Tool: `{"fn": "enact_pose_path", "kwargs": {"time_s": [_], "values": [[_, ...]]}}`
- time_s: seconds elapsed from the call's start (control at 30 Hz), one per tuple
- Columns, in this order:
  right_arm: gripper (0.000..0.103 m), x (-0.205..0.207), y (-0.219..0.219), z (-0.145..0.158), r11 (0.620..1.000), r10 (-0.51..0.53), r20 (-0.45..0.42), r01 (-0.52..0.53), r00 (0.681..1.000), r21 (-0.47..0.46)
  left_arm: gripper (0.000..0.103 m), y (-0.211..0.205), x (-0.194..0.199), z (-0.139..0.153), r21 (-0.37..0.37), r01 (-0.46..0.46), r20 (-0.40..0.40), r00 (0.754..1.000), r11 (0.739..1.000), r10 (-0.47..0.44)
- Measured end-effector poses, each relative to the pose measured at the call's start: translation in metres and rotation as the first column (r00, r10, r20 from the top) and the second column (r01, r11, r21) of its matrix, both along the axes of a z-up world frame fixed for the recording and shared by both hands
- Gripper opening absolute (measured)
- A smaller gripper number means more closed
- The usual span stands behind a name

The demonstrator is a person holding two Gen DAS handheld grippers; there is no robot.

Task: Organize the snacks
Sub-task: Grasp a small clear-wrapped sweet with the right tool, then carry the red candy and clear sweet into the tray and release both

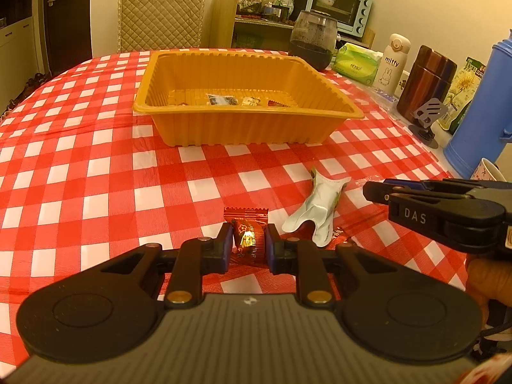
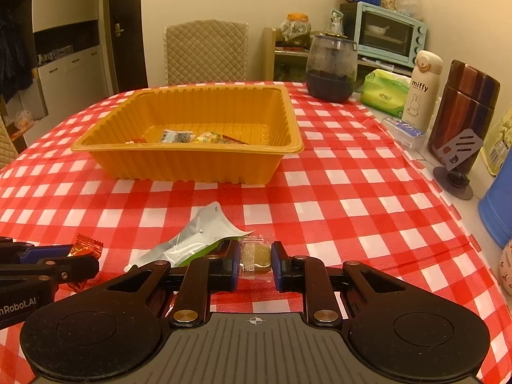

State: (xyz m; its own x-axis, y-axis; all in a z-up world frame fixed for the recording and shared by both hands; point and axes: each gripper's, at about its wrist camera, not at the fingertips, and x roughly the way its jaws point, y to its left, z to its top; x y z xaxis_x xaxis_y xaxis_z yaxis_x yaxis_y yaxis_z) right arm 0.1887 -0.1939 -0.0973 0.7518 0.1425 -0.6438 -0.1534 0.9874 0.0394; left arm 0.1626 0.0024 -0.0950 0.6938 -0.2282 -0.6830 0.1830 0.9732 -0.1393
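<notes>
My left gripper [image 1: 249, 243] is shut on a red and gold wrapped candy [image 1: 248, 235] just above the checked tablecloth. My right gripper [image 2: 255, 260] is shut on a small snack in a clear wrapper [image 2: 254, 256], low over the cloth. A crumpled white and green packet [image 2: 195, 240] lies between the two grippers, also seen from the left as the white packet [image 1: 315, 214]. The orange plastic tray [image 1: 179, 128] stands further back on the table with a few wrapped snacks [image 1: 224, 100] on its floor. The right gripper [image 1: 380, 192] shows at the right edge of the left wrist view.
Along the right table edge stand a dark glass jar [image 2: 331, 67], a green tissue pack [image 2: 385, 91], a white miffy bottle [image 2: 422, 91], a brown flask [image 2: 460, 108], a grey phone stand [image 2: 456, 166] and a blue jug [image 2: 499, 204]. A quilted chair [image 2: 206, 52] is behind the table.
</notes>
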Motion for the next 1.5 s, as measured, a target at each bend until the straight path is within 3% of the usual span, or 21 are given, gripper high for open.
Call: {"fn": "enact_pose_path", "kwargs": {"time_s": [0.6, 1.03, 1.5], "values": [[0.021, -0.002, 0.004, 0.049, 0.998, 0.044, 0.156, -0.05, 0.987, 0.03, 0.019, 0.0, 0.011, 0.036, -0.006, -0.002, 0.063, 0.998, 1.0, 0.003], [0.021, 0.05, 0.008, 0.074, 0.994, 0.06, 0.212, -0.078, 0.975, 0.075, 0.019, 0.011, 0.069, 0.073, -0.002, -0.004, 0.153, 0.988, 1.0, 0.004], [0.021, 0.13, 0.006, 0.067, 0.978, 0.07, 0.157, -0.099, 0.985, 0.184, 0.019, 0.022, 0.138, 0.066, 0.009, -0.013, 0.154, 0.988, 1.0, 0.011]]}}
